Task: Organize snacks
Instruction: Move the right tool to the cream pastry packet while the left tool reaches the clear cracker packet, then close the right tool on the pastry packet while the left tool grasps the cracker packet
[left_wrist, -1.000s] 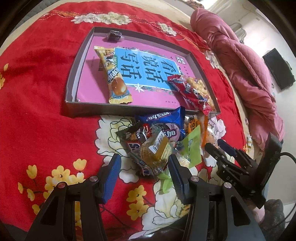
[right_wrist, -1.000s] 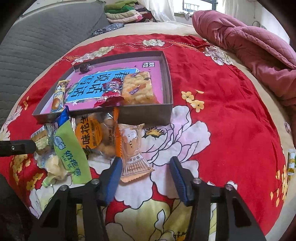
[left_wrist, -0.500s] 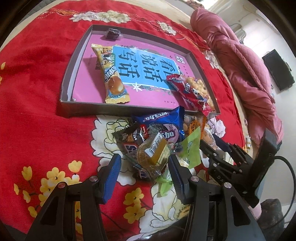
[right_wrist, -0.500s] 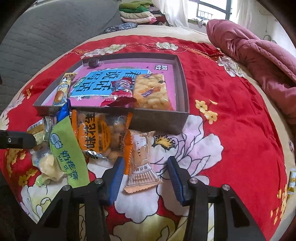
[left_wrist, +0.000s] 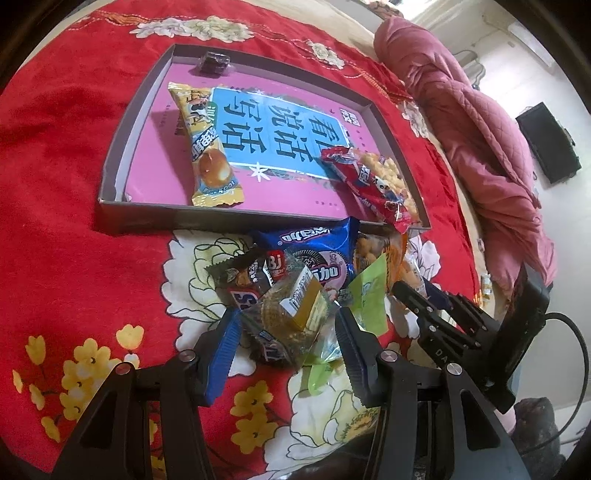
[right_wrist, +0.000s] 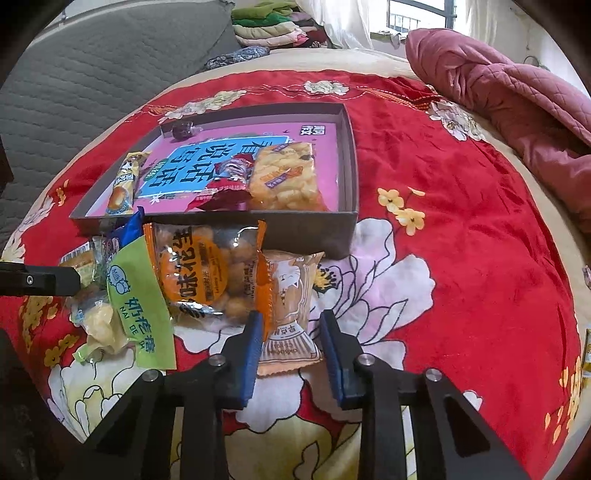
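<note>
The box (right_wrist: 347, 162) serves as landmark; it lies on the red bedspread (right_wrist: 461, 240) of a bed. Nearest the cameras, the snack pile (left_wrist: 314, 280) lies just in front of the box's near wall.

In the pile, a clear pack with a gold label (left_wrist: 295, 314) lies on top, over a dark wrapper (left_wrist: 243, 280) and a blue cookie bag (left_wrist: 317, 243) that touches the box wall. A green milk-candy pack (right_wrist: 140, 306) lies at the pile's left in the right view, an orange ball-snack bag (right_wrist: 203, 266) leans against the box front, and a pale pastry pack (right_wrist: 291, 299) lies beside it.

Inside the box, on its pink printed floor, lie a yellow egg-snack pack (left_wrist: 210, 155) toward the left wall, a red pack (right_wrist: 229, 181) and a puffed-snack bag (right_wrist: 284, 177) toward the right, and a small dark candy (left_wrist: 214, 62) at the far wall.

The dark wrapper's lettering is mostly covered. The green pack's lower end is hidden in the left view by the left claw.

The left claw (left_wrist: 288, 332) is wide open, its fingers on either side of the gold-label pack, gripping nothing. The right claw (right_wrist: 290, 343) is open, its blue pads (right_wrist: 251, 354) flanking the pastry pack's near end; I cannot tell whether they touch it.

Beyond the box lies a pink quilt (right_wrist: 509, 88).
</note>
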